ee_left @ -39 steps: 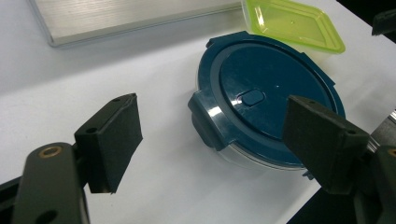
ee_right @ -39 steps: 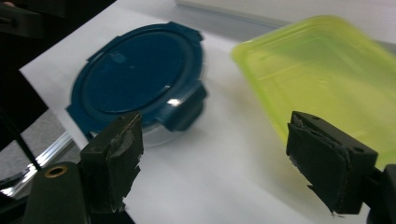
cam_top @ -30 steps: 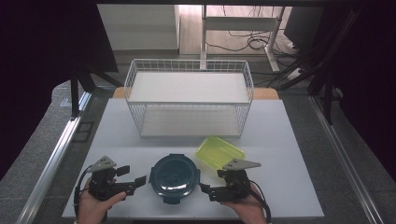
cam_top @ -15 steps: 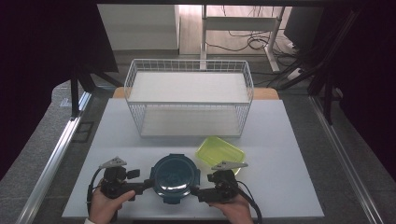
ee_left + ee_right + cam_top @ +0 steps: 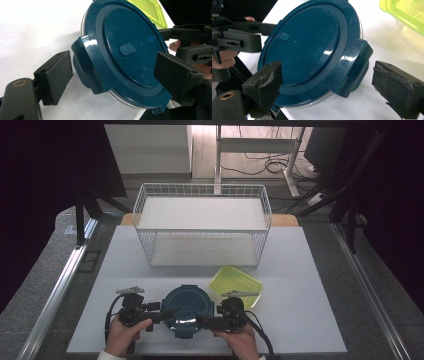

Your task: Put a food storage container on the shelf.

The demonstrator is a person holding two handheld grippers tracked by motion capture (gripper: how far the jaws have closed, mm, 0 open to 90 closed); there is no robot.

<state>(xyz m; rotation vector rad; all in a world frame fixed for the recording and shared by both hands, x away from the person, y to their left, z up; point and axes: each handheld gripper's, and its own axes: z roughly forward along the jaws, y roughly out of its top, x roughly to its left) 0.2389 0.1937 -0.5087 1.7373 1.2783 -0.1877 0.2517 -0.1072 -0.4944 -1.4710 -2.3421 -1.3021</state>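
Both hands have come in toward the middle and down since the earlier frames, so the two tongs now flank the round container where a second ago they sat farther out at its sides.

A white surface (image 5: 310,270) carries everything; grey floor runs along both sides, and beyond the far edge are desk legs and loose cables on a pale floor.

Counted: one white wire basket (image 5: 202,227) at twelve o'clock on the surface, one dark blue round container (image 5: 186,306) with a latched lid at six o'clock, one yellow-green tray (image 5: 236,284) touching or just beside the container at its two o'clock, and two tongs.

Left tongs (image 5: 159,314) sit at the container's nine o'clock. In the left gripper view the jaws stand wide, one on each side of a blue lid latch (image 5: 86,62); one pad is clear of it and the other lies over the lid's rim, though whether it touches there I cannot tell.

Right tongs (image 5: 206,321) sit at the container's four o'clock. Their jaws have just been opening and stand wide; in the right gripper view another lid latch (image 5: 354,67) lies between them, with a gap on one side and the other pad (image 5: 265,82) close against the lid's edge. Neither pair clamps anything.
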